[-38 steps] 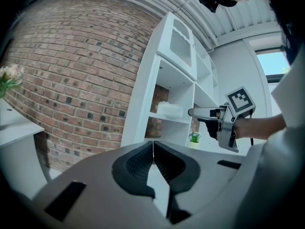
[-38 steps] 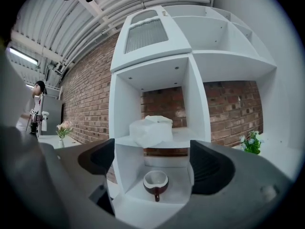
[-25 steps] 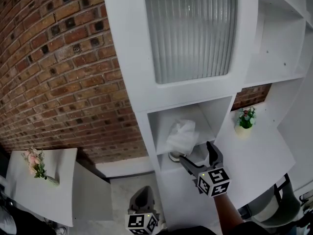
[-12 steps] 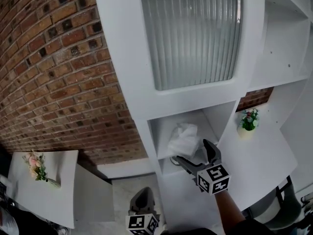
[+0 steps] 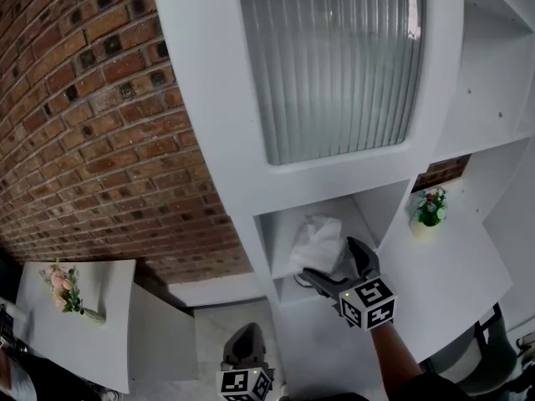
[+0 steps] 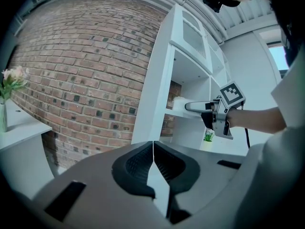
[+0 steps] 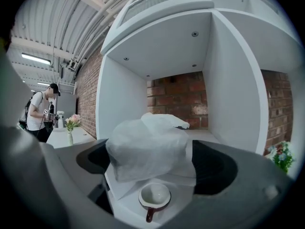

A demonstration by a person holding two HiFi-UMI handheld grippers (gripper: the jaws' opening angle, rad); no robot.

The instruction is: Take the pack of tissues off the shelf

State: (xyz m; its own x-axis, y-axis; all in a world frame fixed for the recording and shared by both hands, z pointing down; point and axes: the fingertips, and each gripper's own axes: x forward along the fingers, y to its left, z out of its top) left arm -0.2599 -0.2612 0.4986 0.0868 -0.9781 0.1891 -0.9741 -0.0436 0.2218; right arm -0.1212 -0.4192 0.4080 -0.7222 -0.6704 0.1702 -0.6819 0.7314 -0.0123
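Nearest, well below the cubby and out in front of it, the left gripper hangs clenched. Its two dark, ridged pads meet along a thin seam with nothing between them.

At the cubby's mouth the right gripper is spread wide, its grey, curved jaws reaching in on either side of the pack of tissues. The view there is crowded, so I cannot be sure whether the pads press the pack or only flank it.

At the front lip of the cubby floor, just before the pack, sits a small round cup, glossy white inside with a dark red rim and handle.

The pack lies on the cubby floor behind the cup. It is a soft, rounded bundle in crinkled white wrap, with a loose fold sticking up on top.

The cubby is a smooth, white, square-walled box in the shelf unit, and rough red brick shows through its open back. Directly above it is a ribbed glass door. On the ledge to the cubby's right stands a small potted plant. To the cubby's left runs a brick wall, and lower left a vase of flowers stands on a white table.
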